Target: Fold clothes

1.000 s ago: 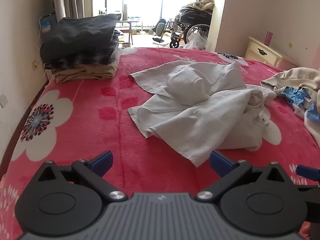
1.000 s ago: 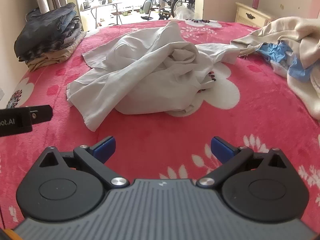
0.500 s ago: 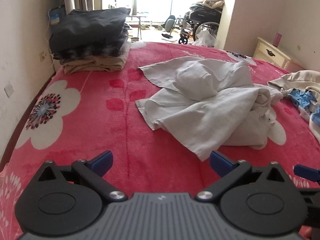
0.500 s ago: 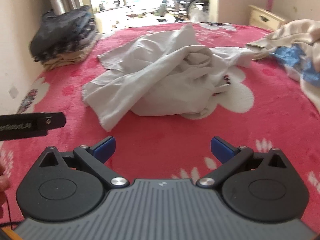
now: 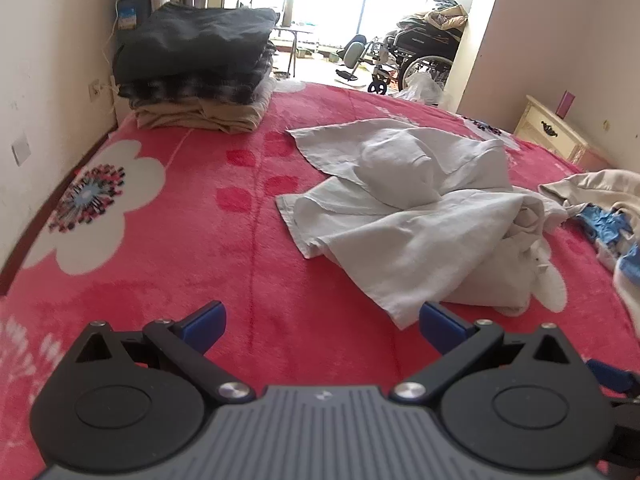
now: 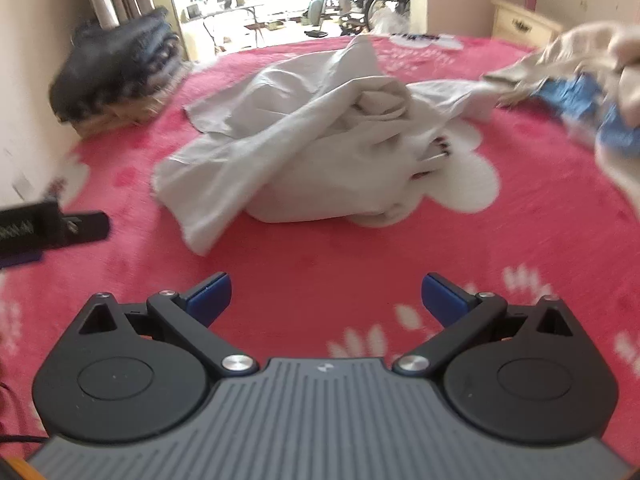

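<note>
A crumpled pale grey garment (image 5: 412,216) (image 6: 312,140) lies in a heap in the middle of a red flowered blanket (image 5: 180,240) (image 6: 360,264). My left gripper (image 5: 322,326) hovers open just short of the garment's near corner, nothing between its blue pads. My right gripper (image 6: 326,298) is open too, a little back from the heap's front edge. A stack of folded clothes (image 5: 196,68) (image 6: 116,76), dark on top and tan at the bottom, sits at the far left by the wall. The right wrist view is motion-blurred.
Unfolded beige and blue clothes (image 5: 600,208) (image 6: 588,76) lie at the right side of the bed. A cream nightstand (image 5: 552,134) stands against the far right wall. Beyond the bed a wheelchair (image 5: 424,52) stands by a bright window. The left gripper's body (image 6: 48,228) shows at the right wrist view's left edge.
Both grippers have swung to the left and tilted, so the garment sits further right in the left wrist view; the folded stack looks nearer. Nothing on the bed has moved.
</note>
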